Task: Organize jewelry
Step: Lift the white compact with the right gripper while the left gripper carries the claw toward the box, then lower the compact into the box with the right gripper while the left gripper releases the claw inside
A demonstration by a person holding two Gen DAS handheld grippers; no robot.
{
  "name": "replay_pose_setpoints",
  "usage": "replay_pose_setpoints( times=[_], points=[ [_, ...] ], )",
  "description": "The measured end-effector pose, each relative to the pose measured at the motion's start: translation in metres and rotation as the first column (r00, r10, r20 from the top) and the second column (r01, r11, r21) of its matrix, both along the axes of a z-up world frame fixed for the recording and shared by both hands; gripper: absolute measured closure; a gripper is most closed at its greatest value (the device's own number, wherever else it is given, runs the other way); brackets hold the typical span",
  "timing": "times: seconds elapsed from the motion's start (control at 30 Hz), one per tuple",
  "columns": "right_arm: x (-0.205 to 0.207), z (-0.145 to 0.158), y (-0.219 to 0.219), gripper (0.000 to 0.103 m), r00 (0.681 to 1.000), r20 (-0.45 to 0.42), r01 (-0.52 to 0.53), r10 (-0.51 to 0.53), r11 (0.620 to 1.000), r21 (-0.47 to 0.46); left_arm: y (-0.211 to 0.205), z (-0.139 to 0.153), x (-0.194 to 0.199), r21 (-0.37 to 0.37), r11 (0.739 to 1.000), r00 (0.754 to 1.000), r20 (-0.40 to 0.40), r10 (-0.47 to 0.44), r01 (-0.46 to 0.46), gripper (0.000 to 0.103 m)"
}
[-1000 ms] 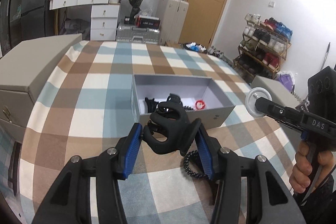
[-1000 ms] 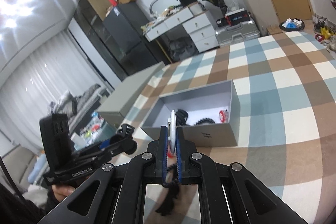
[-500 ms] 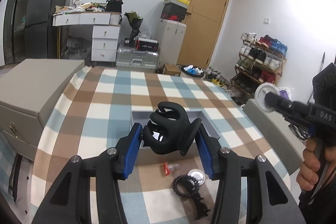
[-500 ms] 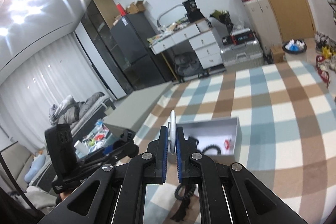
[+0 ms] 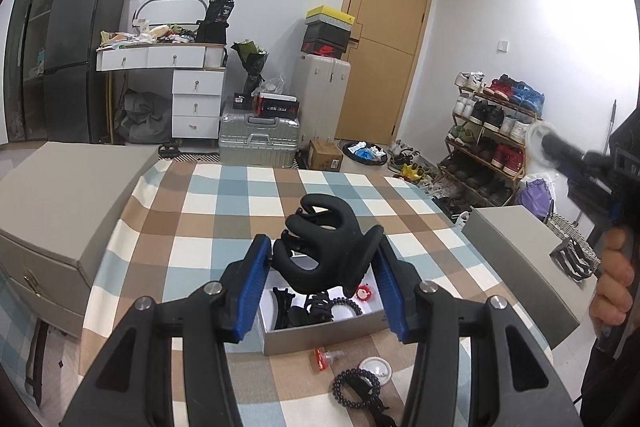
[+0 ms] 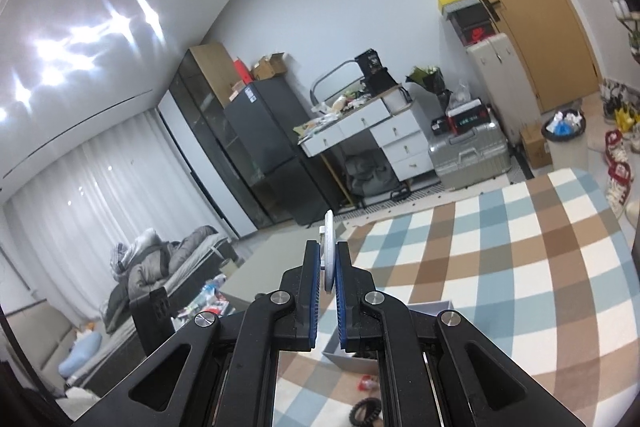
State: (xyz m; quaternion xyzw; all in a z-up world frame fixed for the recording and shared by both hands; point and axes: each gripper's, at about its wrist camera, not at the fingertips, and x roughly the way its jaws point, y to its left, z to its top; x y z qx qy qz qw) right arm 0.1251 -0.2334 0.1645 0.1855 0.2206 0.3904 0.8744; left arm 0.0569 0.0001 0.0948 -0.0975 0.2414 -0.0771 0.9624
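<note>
Between the blue pads of the left gripper sits a black claw clip, pinched and held above the table. The right gripper is pressed together on a thin white disc, perhaps a small mirror. Directly below the left gripper, the open grey box already holds dark clips, a bead string and a small red piece. Nearer than the box, under the gripper, a black bead bracelet, a round white piece and a red item lie loose on the checked tablecloth. By my judgement, the sorting is roughly half done.
</note>
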Motion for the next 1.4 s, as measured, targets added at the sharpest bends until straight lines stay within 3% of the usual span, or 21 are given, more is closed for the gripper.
replay_pose_setpoints(
  times=[0.77,1.03,1.4],
  points=[
    [0.078,-0.124,0.039,0.096,0.95,-0.307,-0.086,0.054,0.992,-0.09,-0.005,-0.05,0.047,-0.024,1.0,0.984,-0.178,-0.016,0.012,0.058],
    [0.09,-0.151,0.053,0.096,0.931,-0.364,-0.092,0.038,0.987,-0.133,-0.013,-0.061,0.056,-0.009,1.0,0.974,-0.225,-0.01,0.008,0.058],
    [0.088,-0.16,0.071,0.094,0.929,-0.368,-0.115,0.045,0.978,-0.171,-0.021,-0.066,0.059,0.026,0.999,0.97,-0.243,-0.016,0.023,0.058]
  ],
)
